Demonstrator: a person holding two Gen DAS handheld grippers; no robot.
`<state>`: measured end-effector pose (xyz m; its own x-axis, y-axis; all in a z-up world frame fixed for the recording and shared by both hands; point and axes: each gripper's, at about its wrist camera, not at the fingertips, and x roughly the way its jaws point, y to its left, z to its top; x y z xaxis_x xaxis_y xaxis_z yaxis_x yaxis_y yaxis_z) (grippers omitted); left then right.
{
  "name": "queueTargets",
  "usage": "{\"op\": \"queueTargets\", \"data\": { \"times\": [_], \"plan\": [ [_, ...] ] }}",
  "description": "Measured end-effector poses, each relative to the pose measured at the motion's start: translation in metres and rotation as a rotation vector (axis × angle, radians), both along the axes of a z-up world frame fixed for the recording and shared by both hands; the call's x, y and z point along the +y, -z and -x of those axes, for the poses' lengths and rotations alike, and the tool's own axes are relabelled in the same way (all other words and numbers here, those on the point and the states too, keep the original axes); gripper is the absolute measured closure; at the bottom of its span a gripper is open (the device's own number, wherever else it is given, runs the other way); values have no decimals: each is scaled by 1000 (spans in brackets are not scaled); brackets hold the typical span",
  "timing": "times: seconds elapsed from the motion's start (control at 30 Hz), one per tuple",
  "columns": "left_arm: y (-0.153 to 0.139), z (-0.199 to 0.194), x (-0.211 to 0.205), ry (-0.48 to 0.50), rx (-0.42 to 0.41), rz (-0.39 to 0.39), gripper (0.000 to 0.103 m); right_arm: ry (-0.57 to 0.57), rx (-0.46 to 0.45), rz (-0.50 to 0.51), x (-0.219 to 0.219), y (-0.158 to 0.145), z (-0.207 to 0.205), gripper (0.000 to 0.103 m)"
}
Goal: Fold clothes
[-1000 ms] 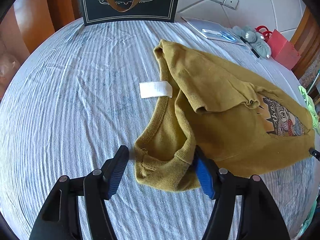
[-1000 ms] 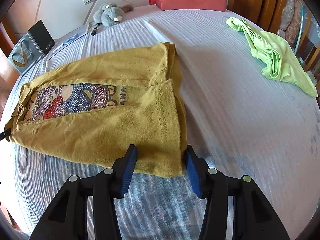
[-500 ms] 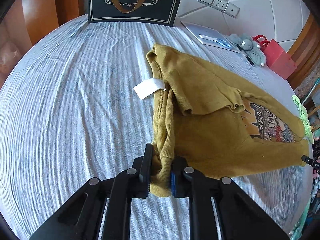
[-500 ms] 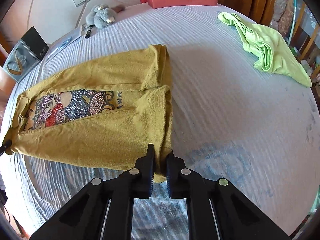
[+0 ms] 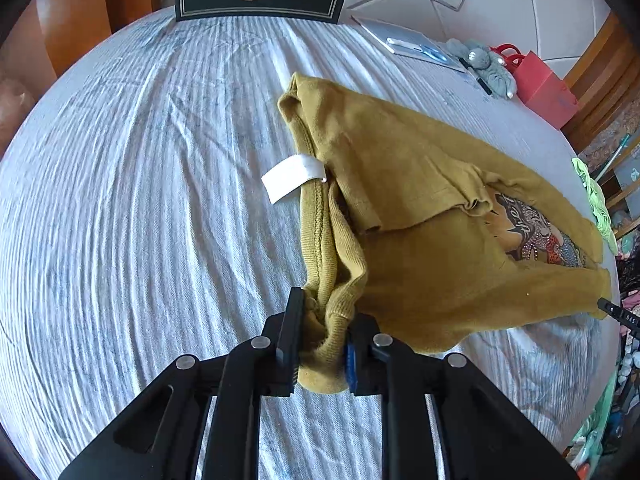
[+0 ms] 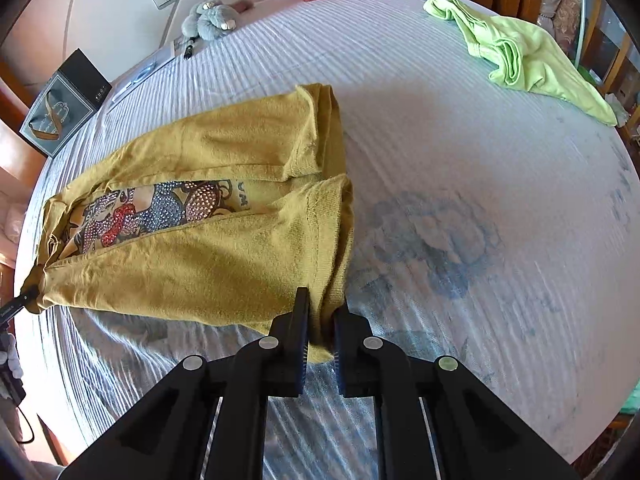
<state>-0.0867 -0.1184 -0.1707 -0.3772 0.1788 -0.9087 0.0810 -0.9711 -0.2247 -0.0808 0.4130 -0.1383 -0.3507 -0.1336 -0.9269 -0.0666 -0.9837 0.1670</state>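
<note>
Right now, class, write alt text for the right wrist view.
The right gripper is shut on a corner of a mustard shirt, lifting its near edge off the striped bedsheet. A green garment lies crumpled at the far right.

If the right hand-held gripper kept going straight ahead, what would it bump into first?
The right hand-held gripper is already clamped on the mustard shirt, so it would push into that cloth first. Beyond the shirt's hem lies bare striped bedsheet; depth there is hard to judge.
</note>
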Motion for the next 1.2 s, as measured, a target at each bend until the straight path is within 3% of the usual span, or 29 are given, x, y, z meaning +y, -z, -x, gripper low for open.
{"op": "queueTargets", "data": {
  "times": [0.03, 0.1, 0.17, 0.33, 0.37, 0.4, 0.43, 0.57, 0.6, 0.77, 0.87, 0.93, 1.07, 1.13, 1.2],
  "plan": [
    [0, -2, -1, -8, 7, -9, 84, 6, 0, 5, 0, 0, -2, 89],
    [-3, -8, -5, -15, 22, -28, 67, 17, 0, 15, 0, -2, -6, 83],
    [-3, -14, -8, -21, 23, -47, 57, 26, 12, 40, 3, -3, -11, 76],
    [-1, -15, 0, -15, 29, -35, 56, 17, 40, 22, -1, -8, -9, 71],
    [-1, -14, 3, -12, 28, -24, 63, 14, 45, 16, -2, -9, -8, 71],
    [-3, -12, 5, -9, 26, -10, 92, 10, 50, 9, -3, -10, -7, 72],
    [-7, -11, 7, -11, 31, 0, 91, 7, 56, 2, -5, -11, -6, 96],
    [-41, -19, -1, -21, 102, -50, 91, -4, 79, -17, -9, -16, -3, 96],
    [-50, -23, -5, -20, 112, -73, 91, 3, 95, 23, -3, -26, -8, 96],
    [-59, -41, -15, 5, 69, -95, 90, 16, 84, 93, 16, -46, -37, 96],
    [-33, -45, -11, 36, -17, -43, 87, -10, -52, 107, 15, -16, -45, 93],
    [-15, -46, -5, 50, -80, -13, 85, -13, -150, 47, 11, 7, -50, 86],
    [-17, -52, -1, 67, -54, 55, 71, 25, -121, 46, 17, 2, -56, 82],
    [-31, -54, 0, 69, -1, 120, 66, 20, -90, 27, 19, -10, -55, 79],
    [-48, -53, 3, 72, 68, 184, 52, 13, -59, 2, 22, -23, -52, 79]
  ]
}}
